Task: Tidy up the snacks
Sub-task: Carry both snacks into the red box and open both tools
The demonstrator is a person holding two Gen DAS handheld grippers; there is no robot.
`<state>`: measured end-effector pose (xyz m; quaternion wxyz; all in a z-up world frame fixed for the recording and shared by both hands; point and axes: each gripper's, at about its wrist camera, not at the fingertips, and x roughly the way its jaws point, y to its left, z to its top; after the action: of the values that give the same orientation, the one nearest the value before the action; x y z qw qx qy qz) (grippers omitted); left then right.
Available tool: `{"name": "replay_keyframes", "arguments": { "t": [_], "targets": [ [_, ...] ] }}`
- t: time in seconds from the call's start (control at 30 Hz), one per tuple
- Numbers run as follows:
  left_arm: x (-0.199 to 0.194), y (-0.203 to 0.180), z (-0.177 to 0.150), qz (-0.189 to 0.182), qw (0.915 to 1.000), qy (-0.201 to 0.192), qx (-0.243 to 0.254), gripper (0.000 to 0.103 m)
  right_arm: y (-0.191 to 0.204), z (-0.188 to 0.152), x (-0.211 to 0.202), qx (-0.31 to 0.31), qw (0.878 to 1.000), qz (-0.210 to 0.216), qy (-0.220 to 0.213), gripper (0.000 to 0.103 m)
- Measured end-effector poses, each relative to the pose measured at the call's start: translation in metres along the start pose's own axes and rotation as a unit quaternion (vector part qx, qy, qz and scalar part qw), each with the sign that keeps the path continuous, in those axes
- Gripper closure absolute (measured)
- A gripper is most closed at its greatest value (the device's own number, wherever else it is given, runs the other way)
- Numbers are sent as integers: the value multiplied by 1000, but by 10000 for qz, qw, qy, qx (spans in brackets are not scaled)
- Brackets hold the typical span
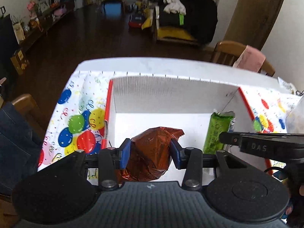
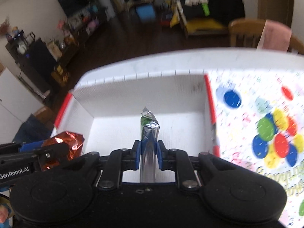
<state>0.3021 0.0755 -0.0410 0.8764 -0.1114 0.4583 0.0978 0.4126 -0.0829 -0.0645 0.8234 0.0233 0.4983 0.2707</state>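
A shiny orange-brown foil snack packet (image 1: 150, 152) sits between the blue pads of my left gripper (image 1: 151, 153), which is shut on it over the white box (image 1: 171, 95). The same packet (image 2: 64, 144) shows at the left of the right wrist view. My right gripper (image 2: 149, 154) is shut on a thin green snack bar, seen edge-on as a silver strip (image 2: 149, 133), above the box floor (image 2: 117, 129). In the left wrist view that green bar (image 1: 218, 131) hangs at the box's right side, under the right gripper's black body (image 1: 262, 146).
The box stands on a table covered with a balloon-print cloth (image 1: 79, 125), also seen at the right (image 2: 266, 133). Red strips edge the box's side walls (image 1: 108, 102). Wooden chairs (image 1: 229, 53) stand beyond the table; a pink cloth (image 1: 250, 58) hangs on one.
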Motion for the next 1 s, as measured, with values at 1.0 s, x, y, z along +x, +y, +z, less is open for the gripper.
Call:
{"name": "replay_keyframes", "arguments": {
  "t": [1.0],
  "targets": [
    [-15, -7, -16, -106, 9998, -57, 152, 43, 14, -20, -35, -381, 9992, 92, 41, 68]
  ]
}}
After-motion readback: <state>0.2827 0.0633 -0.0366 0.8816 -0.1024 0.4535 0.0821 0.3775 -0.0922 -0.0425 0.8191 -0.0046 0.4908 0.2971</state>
